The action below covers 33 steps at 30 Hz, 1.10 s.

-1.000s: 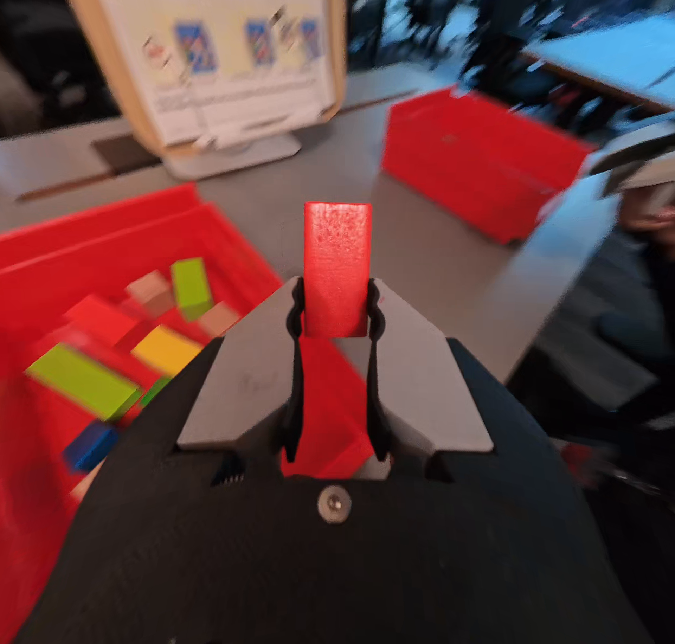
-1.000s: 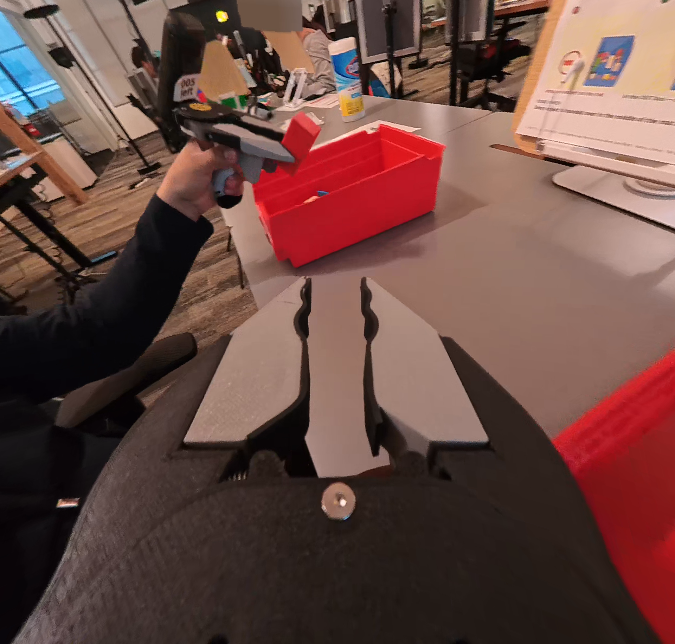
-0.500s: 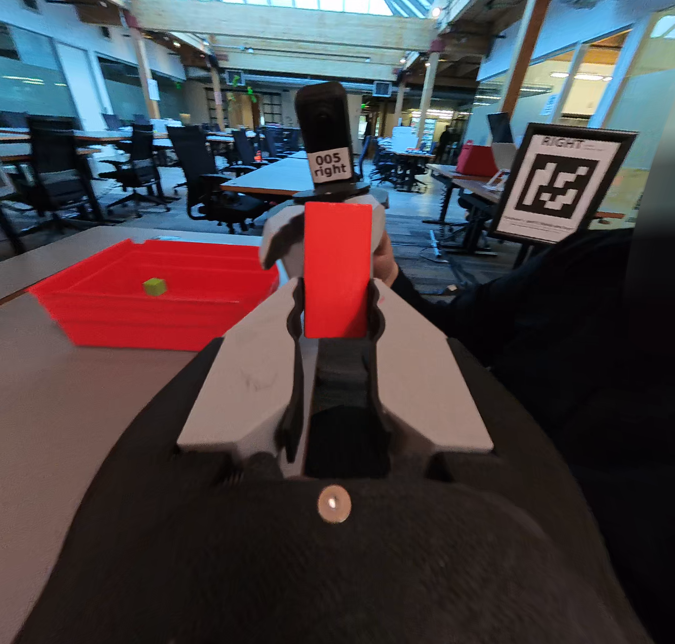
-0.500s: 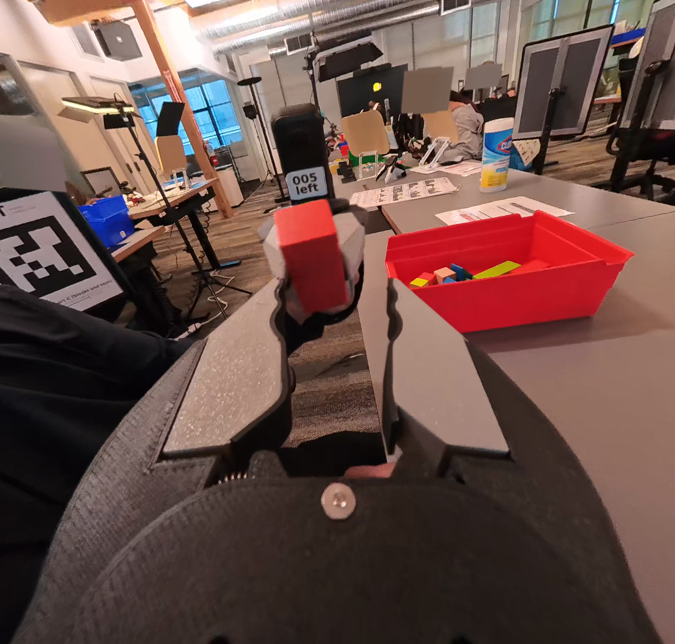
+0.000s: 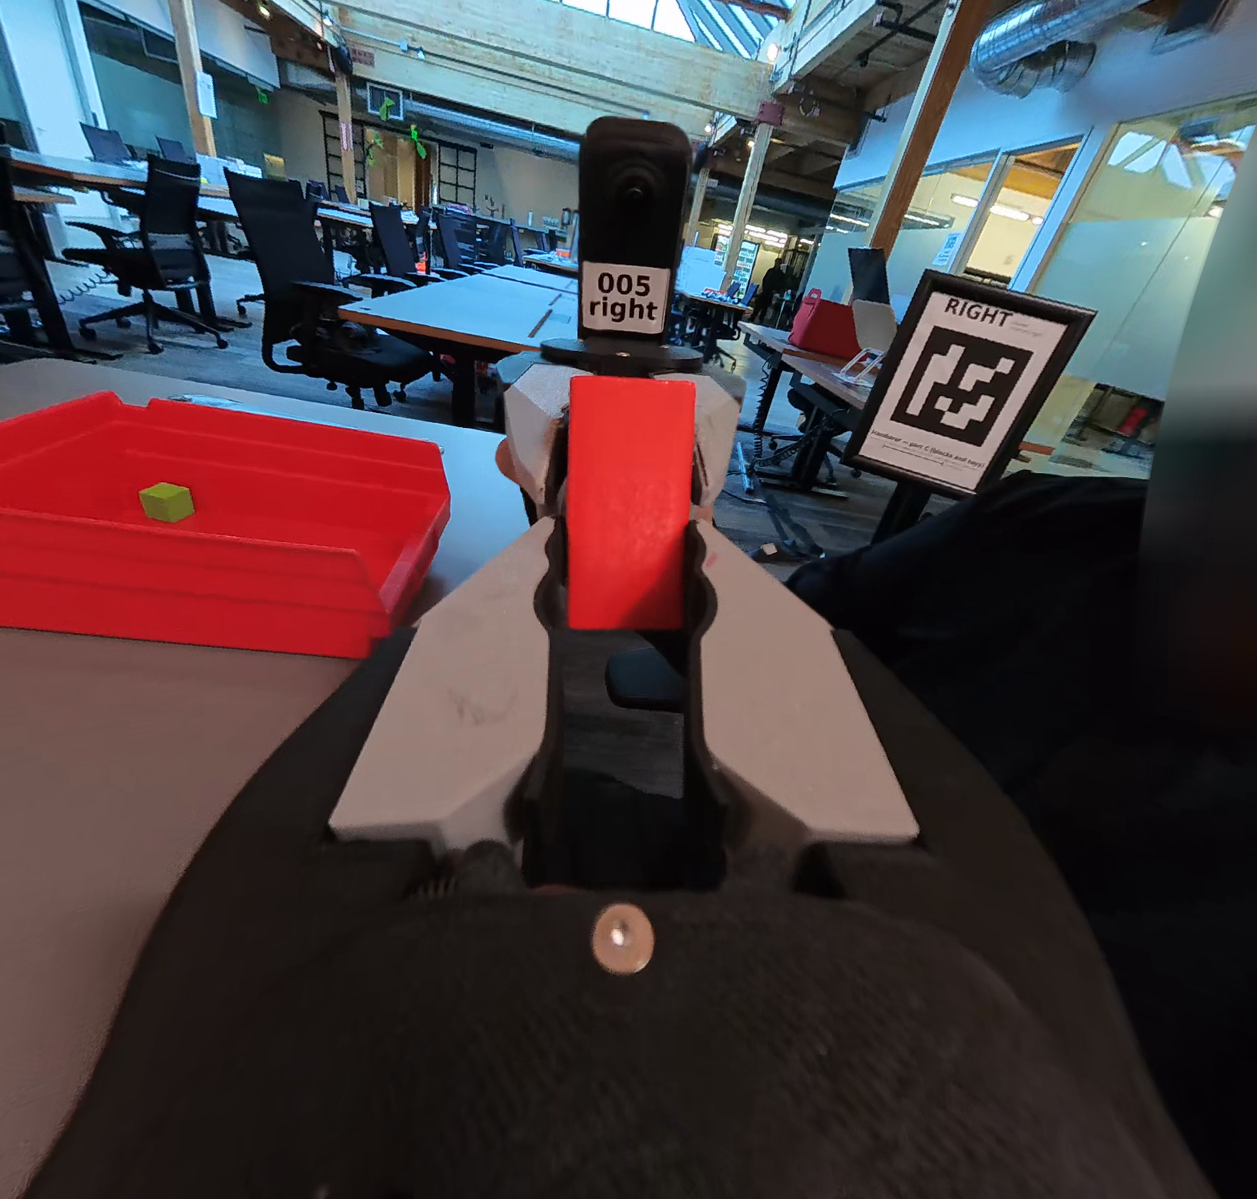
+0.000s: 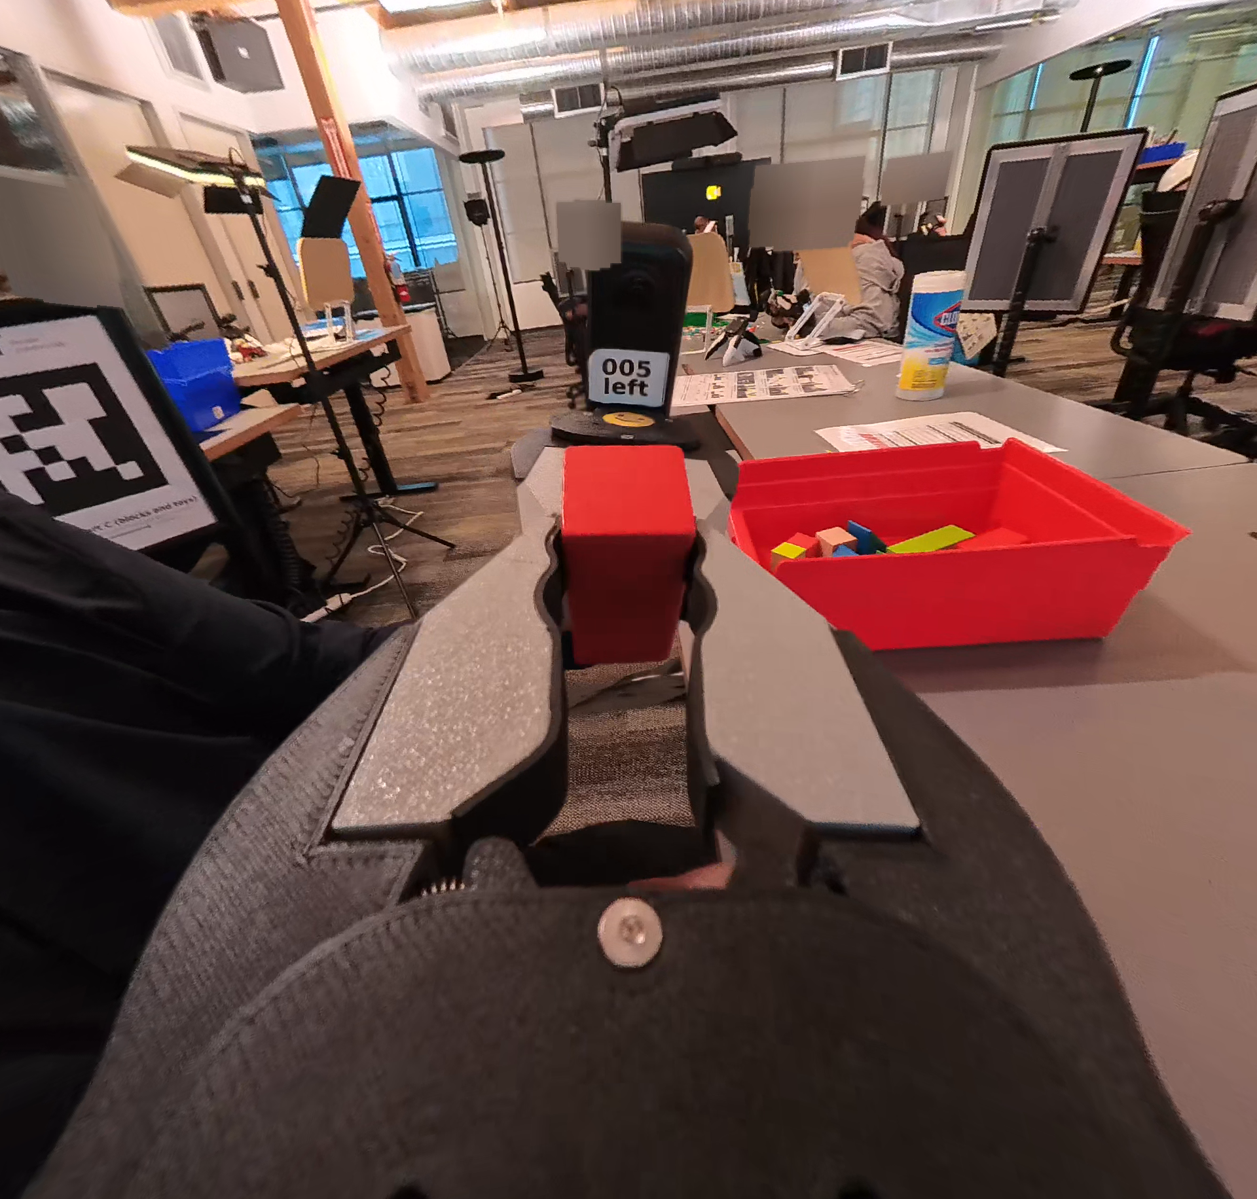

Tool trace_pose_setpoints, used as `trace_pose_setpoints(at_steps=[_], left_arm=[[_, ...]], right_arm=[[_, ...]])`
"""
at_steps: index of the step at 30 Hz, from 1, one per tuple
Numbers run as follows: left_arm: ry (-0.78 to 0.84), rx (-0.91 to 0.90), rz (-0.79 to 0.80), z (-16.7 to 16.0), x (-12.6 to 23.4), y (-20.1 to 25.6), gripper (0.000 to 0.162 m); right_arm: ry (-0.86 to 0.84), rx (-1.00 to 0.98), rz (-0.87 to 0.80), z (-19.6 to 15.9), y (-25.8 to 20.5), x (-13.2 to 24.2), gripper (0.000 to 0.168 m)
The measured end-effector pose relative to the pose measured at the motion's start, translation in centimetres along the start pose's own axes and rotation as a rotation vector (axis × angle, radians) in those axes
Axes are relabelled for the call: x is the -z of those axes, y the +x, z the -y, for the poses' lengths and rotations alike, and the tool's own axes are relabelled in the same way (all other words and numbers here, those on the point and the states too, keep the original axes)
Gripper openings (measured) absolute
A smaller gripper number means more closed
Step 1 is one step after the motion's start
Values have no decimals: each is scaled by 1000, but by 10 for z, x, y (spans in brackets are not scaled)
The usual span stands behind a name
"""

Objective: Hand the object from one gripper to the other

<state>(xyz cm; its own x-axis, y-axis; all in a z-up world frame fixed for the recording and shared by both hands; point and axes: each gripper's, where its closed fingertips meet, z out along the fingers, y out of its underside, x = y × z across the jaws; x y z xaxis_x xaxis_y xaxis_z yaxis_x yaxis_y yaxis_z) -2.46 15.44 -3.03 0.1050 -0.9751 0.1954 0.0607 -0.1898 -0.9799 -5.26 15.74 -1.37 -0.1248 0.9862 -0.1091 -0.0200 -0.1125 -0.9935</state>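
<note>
Room: an open office hall is seen, with timber beams and skylights above, silver ducts [image 6: 680, 24] under the ceiling, and black office chairs [image 5: 156, 269] at long desks well behind the red block.
Tabletop: a grey tabletop [image 6: 1088, 758] is shown beside the red block; its near edge runs just under the block in the right wrist view, with carpeted floor [image 6: 435, 445] open beyond that edge.
Bin with blocks: a red bin [image 6: 952, 595] is set on the tabletop near the red block, and coloured blocks [image 6: 864, 544] are held in it.
Second bin: another red bin [image 5: 204, 575] is set on the tabletop near the red block on the opposite side; one green cube [image 5: 166, 502] lies in it.
Marker sign: a framed black-and-white sign [image 5: 966, 391] is stood off the tabletop, behind the red block.
Left hand-held gripper [image 5: 624, 554]: its fingers are clamped on the lower part of the red block.
Right hand-held gripper [image 6: 624, 575]: its fingers are set against both sides of the same block, from the opposite end; whether pressure is applied cannot be told.
Red block [image 5: 629, 507]: held upright in the air between the two tools, off the tabletop edge.
Open room: free air is left around the block, above the floor.
</note>
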Motion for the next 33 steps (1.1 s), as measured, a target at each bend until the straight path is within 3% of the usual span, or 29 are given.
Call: trace_pose_setpoints(at_steps=[3,8,12,16,19,23,30,33], left_arm=[[-24,3,37,-5,2,-8,32],[-127,8,211,-16,21,-35,36],[-132,27,376,-12,54,-57,39],[-22,91,355,2,70,-57,36],[35,122,312,11,73,-54,35],[55,109,325,16,77,-55,33],[4,116,355,5,77,-60,33],[-21,122,363,-1,78,-61,33]], right_arm=[[-15,-11,-22,-4,7,-1,32],[-50,30,-194,-5,40,18,32],[-12,30,-445,14,97,85,32],[-36,-86,-747,1,179,168,32],[-174,-199,-897,-30,243,206,32],[-468,-350,-962,-86,305,214,32],[-890,-547,-977,-163,360,207,33],[-1044,-597,-1049,-180,376,228,33]])
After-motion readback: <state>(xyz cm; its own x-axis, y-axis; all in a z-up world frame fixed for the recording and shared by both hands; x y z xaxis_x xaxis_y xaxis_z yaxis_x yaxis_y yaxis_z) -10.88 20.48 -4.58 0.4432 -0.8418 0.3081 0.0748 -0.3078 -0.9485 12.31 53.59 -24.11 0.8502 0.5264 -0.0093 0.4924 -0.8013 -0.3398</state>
